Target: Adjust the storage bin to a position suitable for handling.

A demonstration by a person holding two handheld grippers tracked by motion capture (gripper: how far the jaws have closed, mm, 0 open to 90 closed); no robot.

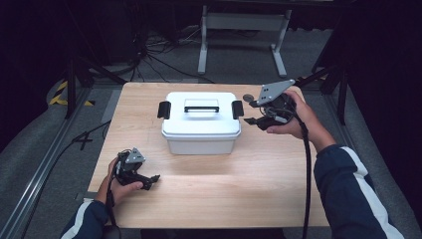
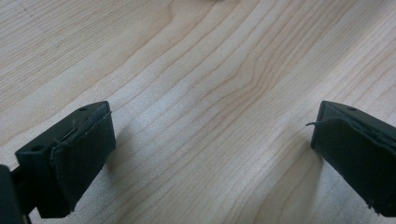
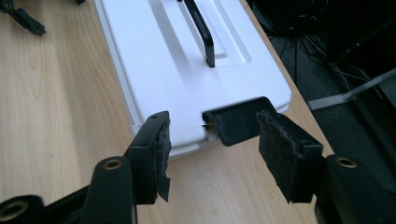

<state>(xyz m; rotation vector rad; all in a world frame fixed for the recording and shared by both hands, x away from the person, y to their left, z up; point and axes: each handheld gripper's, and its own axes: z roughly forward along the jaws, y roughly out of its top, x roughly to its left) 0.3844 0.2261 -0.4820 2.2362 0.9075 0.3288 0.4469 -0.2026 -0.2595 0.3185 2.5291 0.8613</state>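
Two black latches hold the white box [image 1: 201, 122] shut at mid-worktop [image 1: 259, 184]; your right tongs [image 3: 212, 144], jaws wide, straddle the right latch [image 3: 236, 122]. Come in skewed and a pad could slip off, nudging the box. Left tongs [image 1: 149, 181] rest wide, empty.

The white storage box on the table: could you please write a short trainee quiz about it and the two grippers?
1. True or false: the lid of the white box is off.
2. Which gripper is nearest a black side latch? A left gripper B right gripper
3. What lies between the left gripper's fingers?

Key: 1 false, the lid is on. 2 B. 3 Nothing but bare wooden table.
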